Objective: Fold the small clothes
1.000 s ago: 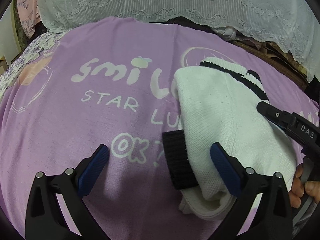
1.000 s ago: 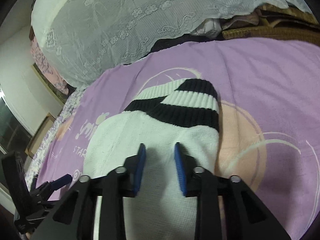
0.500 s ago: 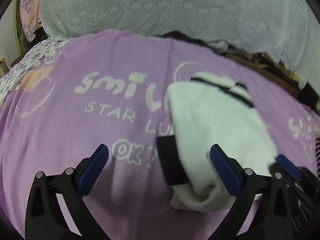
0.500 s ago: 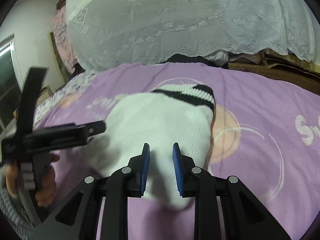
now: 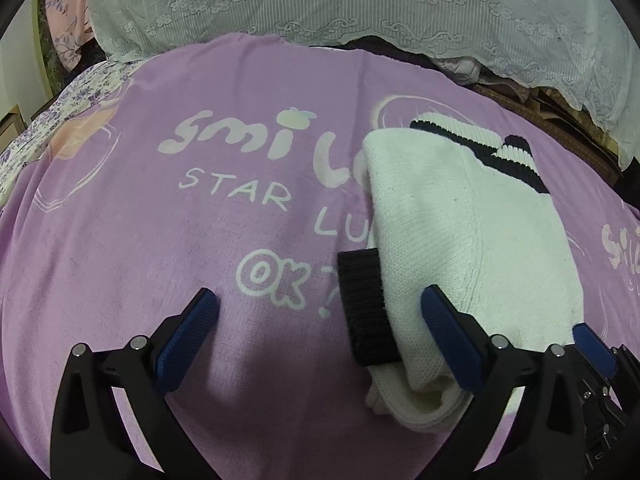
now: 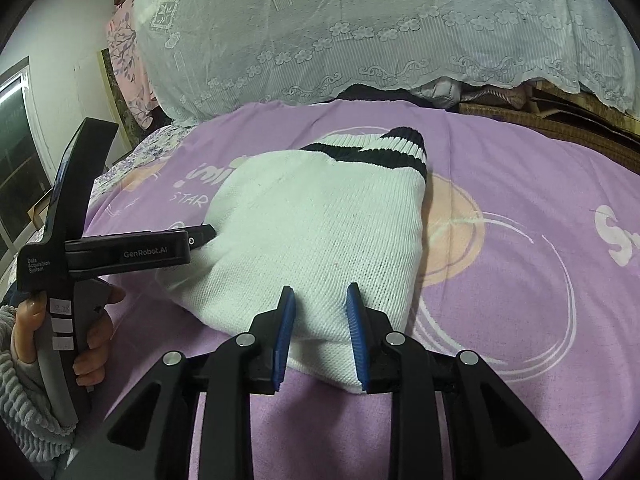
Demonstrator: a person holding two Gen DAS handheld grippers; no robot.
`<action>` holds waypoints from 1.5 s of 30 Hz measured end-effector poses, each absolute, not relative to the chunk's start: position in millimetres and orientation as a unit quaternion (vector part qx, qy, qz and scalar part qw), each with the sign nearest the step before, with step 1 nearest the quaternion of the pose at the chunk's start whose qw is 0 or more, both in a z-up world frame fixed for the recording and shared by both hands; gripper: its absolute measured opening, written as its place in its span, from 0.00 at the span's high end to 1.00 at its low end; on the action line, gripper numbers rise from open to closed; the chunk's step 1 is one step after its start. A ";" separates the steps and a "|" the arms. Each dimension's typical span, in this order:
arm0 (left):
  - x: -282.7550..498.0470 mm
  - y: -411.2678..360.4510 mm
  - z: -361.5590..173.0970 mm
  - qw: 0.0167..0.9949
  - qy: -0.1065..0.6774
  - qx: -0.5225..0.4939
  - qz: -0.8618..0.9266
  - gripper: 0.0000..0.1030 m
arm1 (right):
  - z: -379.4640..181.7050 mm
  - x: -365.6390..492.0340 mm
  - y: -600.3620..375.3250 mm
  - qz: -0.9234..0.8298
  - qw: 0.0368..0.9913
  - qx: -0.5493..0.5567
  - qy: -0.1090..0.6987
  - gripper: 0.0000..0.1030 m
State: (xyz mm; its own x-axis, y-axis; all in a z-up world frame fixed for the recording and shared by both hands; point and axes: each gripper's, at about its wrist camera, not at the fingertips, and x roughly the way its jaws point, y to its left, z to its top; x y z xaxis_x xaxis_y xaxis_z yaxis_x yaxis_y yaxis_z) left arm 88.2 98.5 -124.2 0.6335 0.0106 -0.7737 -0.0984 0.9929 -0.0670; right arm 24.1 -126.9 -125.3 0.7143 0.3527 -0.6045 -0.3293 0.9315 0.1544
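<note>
A small white knit sweater with black-and-white striped ribbing lies folded on the purple blanket; a black cuff pokes out at its near left edge. It also shows in the right wrist view. My left gripper is wide open and empty, its right finger at the sweater's near edge. My right gripper has its jaws partly open and empty, just above the sweater's near edge. The left gripper's body shows at the left of the right wrist view.
A white lace-covered pile rises behind the blanket. A brown woven surface lies at the back right. A floral sheet edges the blanket on the left. A window is at far left.
My right gripper has pulled back from the top of the sweater to its near edge, jaws slightly wider. My left gripper has stayed open near the black cuff.
</note>
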 end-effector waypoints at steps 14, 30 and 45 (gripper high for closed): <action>81.9 109.7 -103.6 0.912 0.398 -0.101 0.023 0.04 | -96.7 49.5 -127.0 0.155 0.938 0.053 0.306 0.52; 87.9 94.0 -120.1 0.910 0.409 -0.061 0.036 0.04 | -119.6 49.4 -117.2 0.153 0.938 0.015 0.312 0.38; 75.4 84.3 -103.4 0.925 0.377 -0.043 0.021 0.04 | -117.7 46.3 -148.2 0.150 0.934 0.096 0.309 0.27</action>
State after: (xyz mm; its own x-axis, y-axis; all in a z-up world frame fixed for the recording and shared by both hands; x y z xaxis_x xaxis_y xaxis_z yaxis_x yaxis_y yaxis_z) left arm 75.4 84.3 -103.4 0.7142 0.0063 -0.6999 -0.0706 0.9955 -0.0630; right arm 46.3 -148.2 -117.7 0.7637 0.3402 -0.5487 -0.2212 0.9363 0.2727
